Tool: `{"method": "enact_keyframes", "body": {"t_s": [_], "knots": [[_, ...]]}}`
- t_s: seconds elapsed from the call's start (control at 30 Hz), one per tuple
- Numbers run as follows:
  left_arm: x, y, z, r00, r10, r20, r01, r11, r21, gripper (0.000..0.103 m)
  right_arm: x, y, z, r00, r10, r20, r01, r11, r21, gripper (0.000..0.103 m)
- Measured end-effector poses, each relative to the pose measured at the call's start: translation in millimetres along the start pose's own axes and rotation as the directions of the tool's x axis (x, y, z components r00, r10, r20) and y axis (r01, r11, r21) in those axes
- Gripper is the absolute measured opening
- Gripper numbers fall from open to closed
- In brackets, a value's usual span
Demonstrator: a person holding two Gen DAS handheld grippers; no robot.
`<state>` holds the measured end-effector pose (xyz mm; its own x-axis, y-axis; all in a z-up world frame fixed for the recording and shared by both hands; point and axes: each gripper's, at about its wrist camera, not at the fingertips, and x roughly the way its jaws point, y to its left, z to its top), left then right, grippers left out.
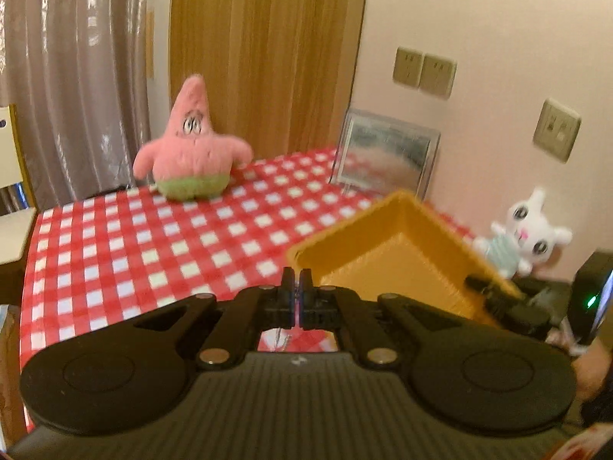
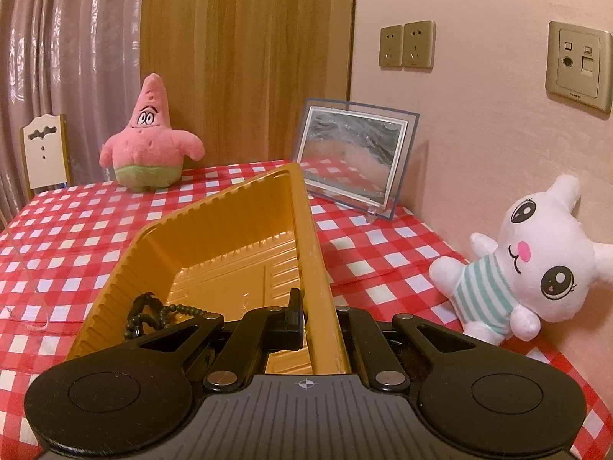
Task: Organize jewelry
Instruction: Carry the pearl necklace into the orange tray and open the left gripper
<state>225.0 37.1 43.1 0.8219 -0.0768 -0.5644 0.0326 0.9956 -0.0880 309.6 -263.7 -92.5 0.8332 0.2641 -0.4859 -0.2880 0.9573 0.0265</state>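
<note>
A golden plastic tray (image 2: 214, 237) is tilted up off the checked tablecloth (image 2: 76, 230). My right gripper (image 2: 312, 314) is shut on the tray's right wall. A dark beaded bracelet (image 2: 153, 316) lies in the tray's near left corner. In the left wrist view the tray (image 1: 387, 245) is to the right of my left gripper (image 1: 297, 280), which is shut on a thin silver chain (image 1: 281, 339) that hangs below the fingers. The right gripper (image 1: 498, 299) shows there at the tray's near edge.
A pink starfish plush (image 2: 149, 142) stands at the table's far edge. A clear-framed picture (image 2: 352, 157) leans on the wall. A white bunny plush (image 2: 528, 264) sits at the right. A clear plastic piece (image 2: 30, 299) lies at left. A chair (image 2: 44, 149) stands behind.
</note>
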Motion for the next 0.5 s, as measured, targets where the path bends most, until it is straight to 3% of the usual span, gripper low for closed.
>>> {"method": "enact_keyframes", "body": {"t_s": [0.23, 0.5], "knots": [[-15, -21, 29, 0.994, -0.075, 0.079, 0.074, 0.997, 0.006, 0.001, -1, 0, -1, 1.0, 0.002, -0.003, -0.002, 1.0, 0.003, 0.004], [-15, -58, 56, 0.968, -0.197, 0.153, 0.194, 0.98, 0.038, 0.001, -1, 1, -2, 1.0, 0.002, -0.008, -0.002, 1.0, 0.012, 0.004]]}}
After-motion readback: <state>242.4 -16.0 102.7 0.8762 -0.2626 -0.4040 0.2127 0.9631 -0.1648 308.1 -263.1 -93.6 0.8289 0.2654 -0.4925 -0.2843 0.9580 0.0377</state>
